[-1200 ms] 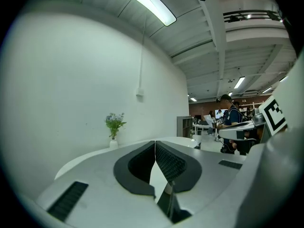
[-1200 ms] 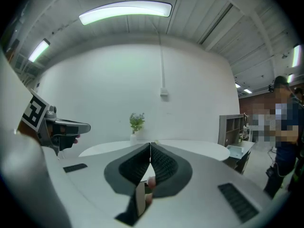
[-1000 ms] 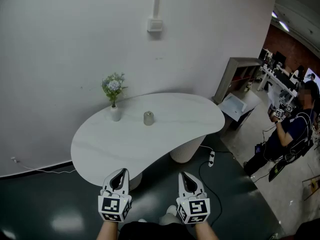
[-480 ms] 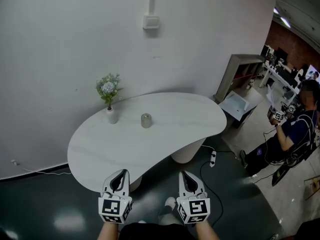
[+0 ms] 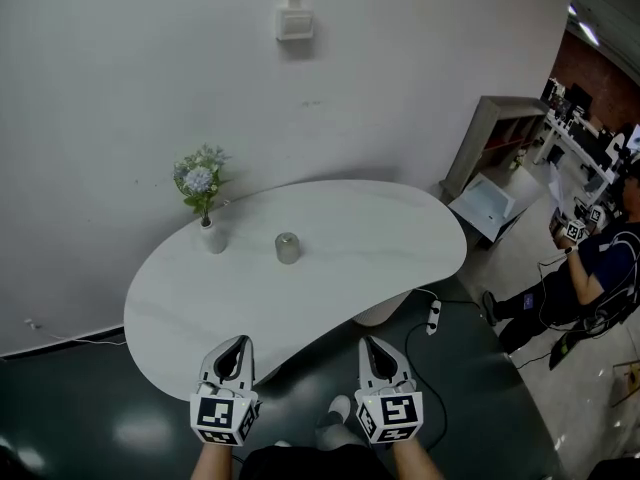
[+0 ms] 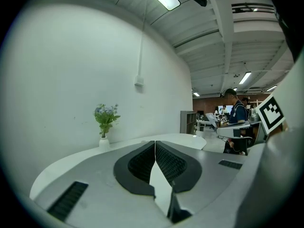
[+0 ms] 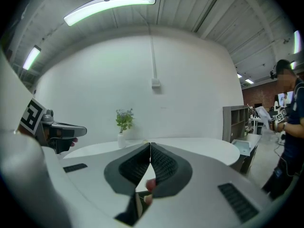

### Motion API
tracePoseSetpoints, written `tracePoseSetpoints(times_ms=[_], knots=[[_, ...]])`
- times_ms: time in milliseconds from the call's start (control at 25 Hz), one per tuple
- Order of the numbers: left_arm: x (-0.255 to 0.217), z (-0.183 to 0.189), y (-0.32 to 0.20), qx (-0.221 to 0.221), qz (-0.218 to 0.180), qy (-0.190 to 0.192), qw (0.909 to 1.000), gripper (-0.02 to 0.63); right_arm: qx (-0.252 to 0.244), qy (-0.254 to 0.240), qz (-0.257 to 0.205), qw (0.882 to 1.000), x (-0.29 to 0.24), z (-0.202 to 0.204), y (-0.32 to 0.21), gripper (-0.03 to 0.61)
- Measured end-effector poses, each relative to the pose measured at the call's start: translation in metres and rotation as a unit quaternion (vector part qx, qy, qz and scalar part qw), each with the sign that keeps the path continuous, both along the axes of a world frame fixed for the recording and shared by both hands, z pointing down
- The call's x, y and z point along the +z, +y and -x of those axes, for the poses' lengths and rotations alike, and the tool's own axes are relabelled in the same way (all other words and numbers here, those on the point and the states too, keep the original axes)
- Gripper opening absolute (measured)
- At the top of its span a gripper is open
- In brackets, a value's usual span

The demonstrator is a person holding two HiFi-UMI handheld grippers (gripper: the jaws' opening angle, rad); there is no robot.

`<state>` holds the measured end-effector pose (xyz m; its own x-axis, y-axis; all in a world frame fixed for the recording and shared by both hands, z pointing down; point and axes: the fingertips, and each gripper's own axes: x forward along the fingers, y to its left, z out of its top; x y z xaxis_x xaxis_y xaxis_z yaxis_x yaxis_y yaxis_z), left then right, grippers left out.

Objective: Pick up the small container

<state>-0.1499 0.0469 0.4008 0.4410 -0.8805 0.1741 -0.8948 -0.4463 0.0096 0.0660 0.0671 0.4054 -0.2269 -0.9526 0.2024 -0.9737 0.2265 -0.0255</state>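
The small dull-metal cylindrical container [image 5: 287,248] stands upright towards the back of the white kidney-shaped counter [image 5: 380,238], near a little white vase of blue-and-green flowers [image 5: 207,223] on its left but clear of it. Both tools hang low over the dark floor, short of the counter's near edge and well apart from the container. The left tool [image 5: 236,344] has its jaws pressed together on nothing, and so does the right tool [image 5: 371,346].

My worry is the approach. If either tool arrives closed like this, its nose would likely shove the container rather than straddle it, and a light smooth can on that slick top could skid or tip and roll. Going in with the left tool risks clipping the vase, which looks top-heavy. The reach is long too, so leaning across could bring the jaws down at a slant and pinch only the rim. The white power strip [image 5: 434,316] and its cable by the pedestal could catch a foot
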Motion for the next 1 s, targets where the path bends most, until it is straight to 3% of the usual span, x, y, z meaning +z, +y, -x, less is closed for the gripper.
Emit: tracePoseSetpoints(times_ms=[600,880,1000], knots=[[0.001,-0.052,-0.073,-0.018,0.016,0.023,0.9995,0.012,-0.072,-0.013,0.013,0.997,0.004,-0.043,-0.089,0.066],[0.006,-0.062,-0.089,-0.028,0.020,-0.007,0.9994,0.012,-0.087,0.000,0.016,0.996,0.007,-0.048,-0.103,0.065],[0.004,-0.065,-0.093,-0.027,0.018,-0.003,0.9995,0.012,-0.093,-0.002,0.018,0.996,0.009,-0.047,-0.108,0.064]])
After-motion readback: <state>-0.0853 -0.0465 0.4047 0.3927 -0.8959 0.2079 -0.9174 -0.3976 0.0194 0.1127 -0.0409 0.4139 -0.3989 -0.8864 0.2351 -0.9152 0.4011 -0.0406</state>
